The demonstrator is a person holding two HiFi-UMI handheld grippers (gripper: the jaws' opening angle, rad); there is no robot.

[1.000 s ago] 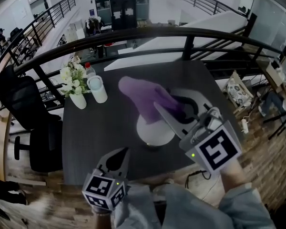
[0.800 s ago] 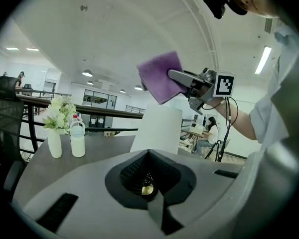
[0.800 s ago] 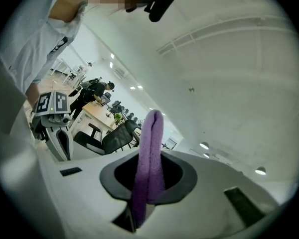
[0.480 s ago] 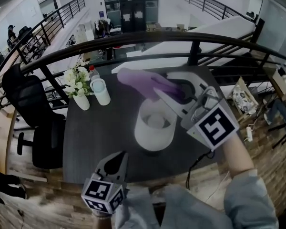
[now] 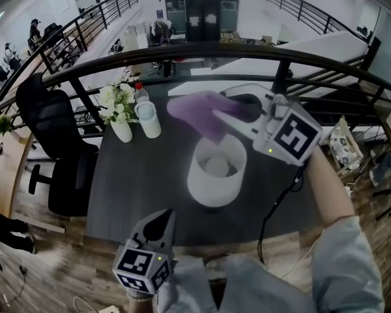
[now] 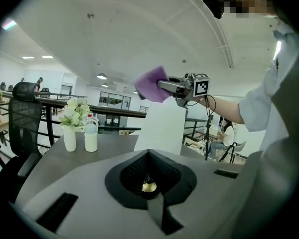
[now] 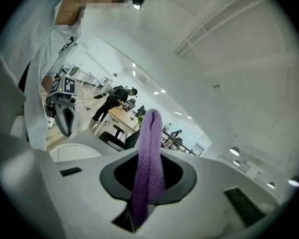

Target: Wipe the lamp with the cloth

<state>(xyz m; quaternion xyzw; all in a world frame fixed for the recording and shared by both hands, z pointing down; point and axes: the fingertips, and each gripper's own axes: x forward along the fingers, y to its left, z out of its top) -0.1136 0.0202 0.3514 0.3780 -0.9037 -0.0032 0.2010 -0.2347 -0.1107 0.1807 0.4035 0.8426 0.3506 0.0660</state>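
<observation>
Two grippers are in play, but only one is working. The right gripper (image 5: pixel 229 108) is clamped on the soft purple cloth (image 5: pixel 195 109), a fold of which runs up between its closed jaws in the right gripper view. The left gripper (image 5: pixel 159 219) hangs low by the near edge of the dark worktop (image 5: pixel 137 175), jaws together with nothing between them, well apart from the lamp.

The white lamp with the round drum shade (image 5: pixel 215 171) stands near the middle of the worktop, and the cloth is held at the far side of its top. The cloth is in hand and brought to the lamp, so the wipe looks at most under way. No mark on the shade shows which parts have been covered. By my reading the shade's wall and near side are left to do, and the cloth has yet to be set down.

The head view, looking down, makes the cloth seem to overlap the shade's far rim. The left gripper view sees the lamp side-on, with the cloth just above the shade's top edge; whether they touch I cannot tell. The right gripper view shows the clamp on the cloth best, but only a sliver of the shade.
</observation>
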